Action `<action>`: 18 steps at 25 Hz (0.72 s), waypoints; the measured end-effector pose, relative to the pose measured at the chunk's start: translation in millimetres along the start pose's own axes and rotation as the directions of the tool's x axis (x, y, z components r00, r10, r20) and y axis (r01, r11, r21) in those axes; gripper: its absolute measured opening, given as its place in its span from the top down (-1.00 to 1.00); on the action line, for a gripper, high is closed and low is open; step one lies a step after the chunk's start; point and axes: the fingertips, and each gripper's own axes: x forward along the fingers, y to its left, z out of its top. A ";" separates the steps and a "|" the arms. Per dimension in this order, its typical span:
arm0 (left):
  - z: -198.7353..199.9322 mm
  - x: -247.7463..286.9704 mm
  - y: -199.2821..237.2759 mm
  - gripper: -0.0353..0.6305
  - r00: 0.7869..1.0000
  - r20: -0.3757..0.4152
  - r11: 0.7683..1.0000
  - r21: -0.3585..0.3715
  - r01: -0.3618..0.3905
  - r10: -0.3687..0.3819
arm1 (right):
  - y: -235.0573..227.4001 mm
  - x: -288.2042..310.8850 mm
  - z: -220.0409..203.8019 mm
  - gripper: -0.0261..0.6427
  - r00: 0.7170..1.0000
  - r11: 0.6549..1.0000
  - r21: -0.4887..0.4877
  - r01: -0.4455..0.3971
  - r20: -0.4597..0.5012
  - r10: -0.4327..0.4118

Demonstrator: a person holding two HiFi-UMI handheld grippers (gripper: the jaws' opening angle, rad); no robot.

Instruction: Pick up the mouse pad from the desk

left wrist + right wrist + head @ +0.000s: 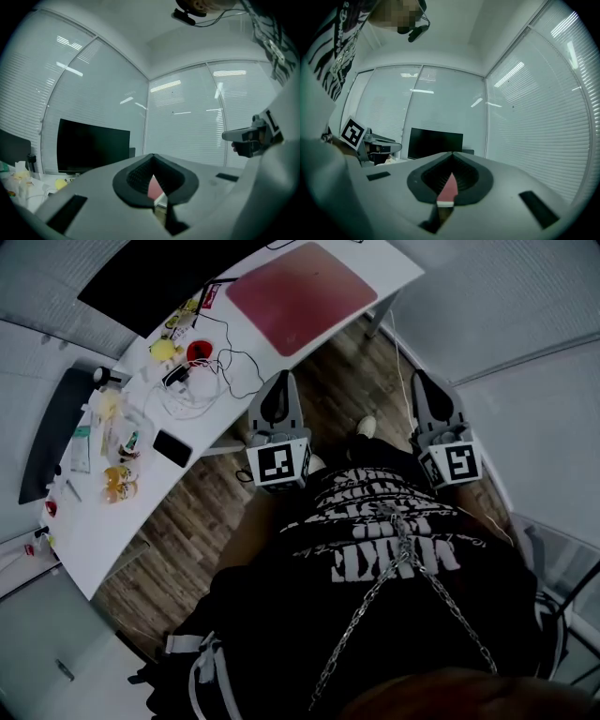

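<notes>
The red mouse pad (300,294) lies flat on the far right end of the white desk (84,540), touched by neither gripper. Both grippers are short of it on the near side, over the wooden floor (187,549) and close to the person's body.

The left gripper (281,381) points toward the pad's near left corner, its tips by the desk's near edge. The right gripper (424,381) is further right, off the end of the desk and well apart from the pad.

In each gripper view the jaws are clenched together with nothing gripped. Only a red sliver of the pad shows through the notch below them.

Left of the pad, a tangle of cables (202,381) and a black phone (172,448) lie on the desk. A dark monitor (150,277) stands at the far edge, and a keyboard (52,432) lies at the far left.
</notes>
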 end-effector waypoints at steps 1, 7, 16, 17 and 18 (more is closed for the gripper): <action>-2.5 1.9 1.5 0.88 1.000 -0.013 1.000 -0.002 -0.003 0.003 | -1.3 2.5 -0.9 0.94 1.000 1.000 0.004 0.000 -0.007 0.001; -5.4 21.2 20.0 0.87 0.998 -0.040 0.999 0.011 -0.048 0.049 | -7.3 35.9 -11.7 0.94 0.999 0.998 0.053 -0.044 -0.024 0.045; -9.3 95.1 40.8 0.88 0.988 -0.068 0.989 0.042 -0.139 0.142 | -70.9 107.8 -38.9 0.94 0.995 0.993 0.074 -0.091 -0.043 0.094; -10.5 108.2 44.7 0.87 0.985 -0.072 0.987 0.047 -0.152 0.155 | -80.3 119.1 -42.4 0.94 0.994 0.993 0.065 -0.099 -0.044 0.102; -12.2 121.6 47.4 0.88 0.983 -0.077 0.986 0.048 -0.163 0.166 | -90.2 130.8 -46.2 0.94 0.993 0.993 0.056 -0.105 -0.047 0.108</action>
